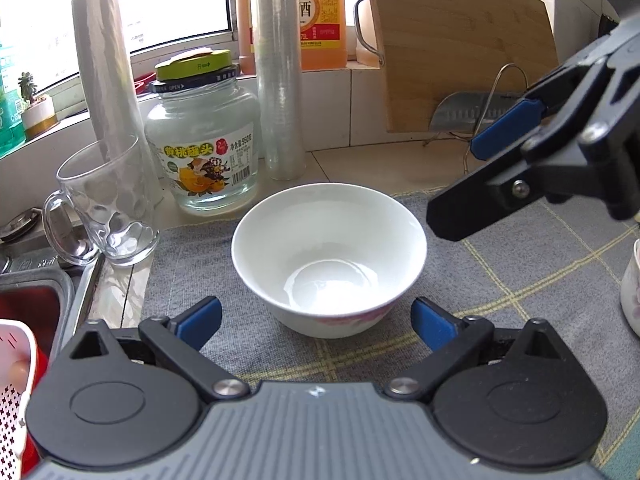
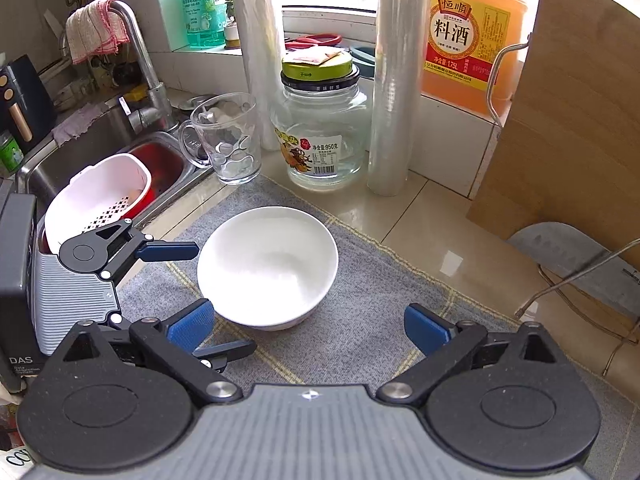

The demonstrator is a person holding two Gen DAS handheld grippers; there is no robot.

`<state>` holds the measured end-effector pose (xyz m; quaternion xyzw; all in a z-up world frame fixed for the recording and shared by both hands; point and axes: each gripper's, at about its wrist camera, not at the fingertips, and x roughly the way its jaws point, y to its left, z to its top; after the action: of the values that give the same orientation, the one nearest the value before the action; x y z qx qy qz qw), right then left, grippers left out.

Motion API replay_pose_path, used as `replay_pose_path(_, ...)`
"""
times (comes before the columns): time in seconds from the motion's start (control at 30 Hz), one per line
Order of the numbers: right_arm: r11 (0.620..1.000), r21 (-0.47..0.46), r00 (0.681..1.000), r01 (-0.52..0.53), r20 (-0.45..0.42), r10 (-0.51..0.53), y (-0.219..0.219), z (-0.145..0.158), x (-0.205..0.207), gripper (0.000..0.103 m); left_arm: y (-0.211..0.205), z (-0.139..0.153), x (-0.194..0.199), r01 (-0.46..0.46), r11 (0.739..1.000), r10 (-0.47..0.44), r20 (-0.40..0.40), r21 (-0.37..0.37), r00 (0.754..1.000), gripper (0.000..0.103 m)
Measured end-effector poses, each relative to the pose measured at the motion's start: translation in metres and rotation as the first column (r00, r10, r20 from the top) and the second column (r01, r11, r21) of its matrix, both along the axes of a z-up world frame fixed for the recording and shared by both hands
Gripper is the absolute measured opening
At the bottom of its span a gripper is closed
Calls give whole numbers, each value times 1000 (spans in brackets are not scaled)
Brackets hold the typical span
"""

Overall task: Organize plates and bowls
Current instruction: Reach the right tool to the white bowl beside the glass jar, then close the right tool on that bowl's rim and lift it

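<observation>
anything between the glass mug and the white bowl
No object: only bare grey mat and a strip of counter separate the glass mug from the white bowl. The right wrist view shows it best.

White bowl (image 2: pixel 267 266) on grey mat (image 2: pixel 360 320); right tool (image 2: pixel 306 326) spread wide.

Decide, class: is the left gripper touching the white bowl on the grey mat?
Apart. In the left wrist view the left gripper stands open around the white bowl, with grey mat visible between each blue pad and the bowl's wall.
</observation>
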<state>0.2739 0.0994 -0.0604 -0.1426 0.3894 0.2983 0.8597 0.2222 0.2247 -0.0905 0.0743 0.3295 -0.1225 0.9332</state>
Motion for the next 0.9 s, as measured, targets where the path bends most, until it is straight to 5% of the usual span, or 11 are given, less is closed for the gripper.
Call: replay_pose_path(0.9, 993, -1, 984, -116, -133, 115, 50, -40, 72, 80, 0, -3, 14, 66, 998, -65, 31, -16, 997, 96)
